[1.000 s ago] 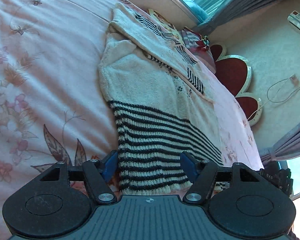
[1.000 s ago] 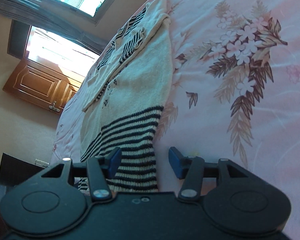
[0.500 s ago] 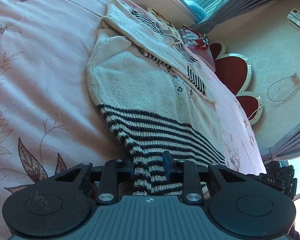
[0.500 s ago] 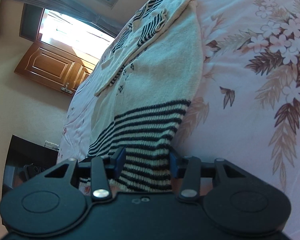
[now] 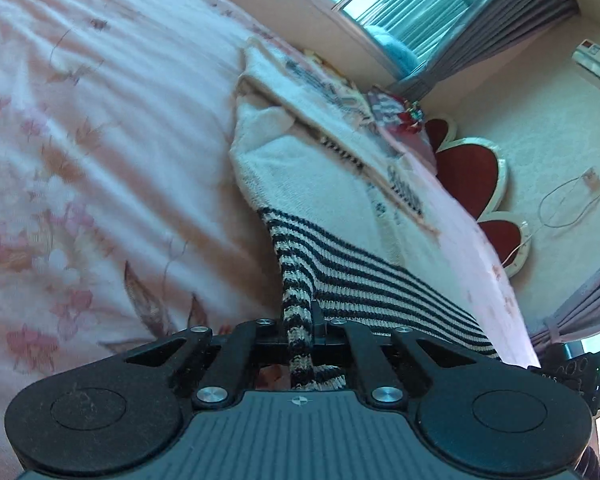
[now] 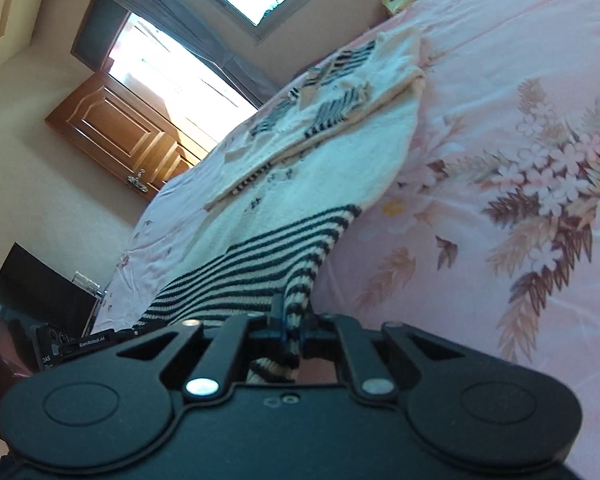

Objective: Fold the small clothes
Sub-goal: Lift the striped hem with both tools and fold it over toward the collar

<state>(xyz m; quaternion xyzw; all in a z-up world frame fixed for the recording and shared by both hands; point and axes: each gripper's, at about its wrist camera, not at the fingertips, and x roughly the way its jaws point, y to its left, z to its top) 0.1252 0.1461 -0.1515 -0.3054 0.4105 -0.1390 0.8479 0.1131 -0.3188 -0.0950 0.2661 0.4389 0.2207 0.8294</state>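
Note:
A cream knitted sweater (image 5: 320, 184) with a black-and-cream striped hem (image 5: 364, 280) lies flat on the pink floral bedsheet (image 5: 100, 160), its sleeves folded over its chest. My left gripper (image 5: 298, 320) is shut on the hem's left corner, and the knit bunches up between the fingers. In the right wrist view the sweater (image 6: 328, 168) stretches away, and my right gripper (image 6: 294, 320) has its jaws closing on the right corner of the striped hem (image 6: 260, 268), pinching the fabric. Both corners are pulled slightly up off the sheet.
A red heart-shaped headboard (image 5: 468, 172) and a patterned pillow (image 5: 396, 112) lie beyond the sweater. A wooden cabinet (image 6: 112, 128) and a dark piece of furniture (image 6: 28, 300) stand past the bed's left edge. The floral bedsheet (image 6: 500, 240) spreads wide to the right.
Both grippers went from open around the hem to pinched on its corners. The hem now bunches and lifts toward each gripper.

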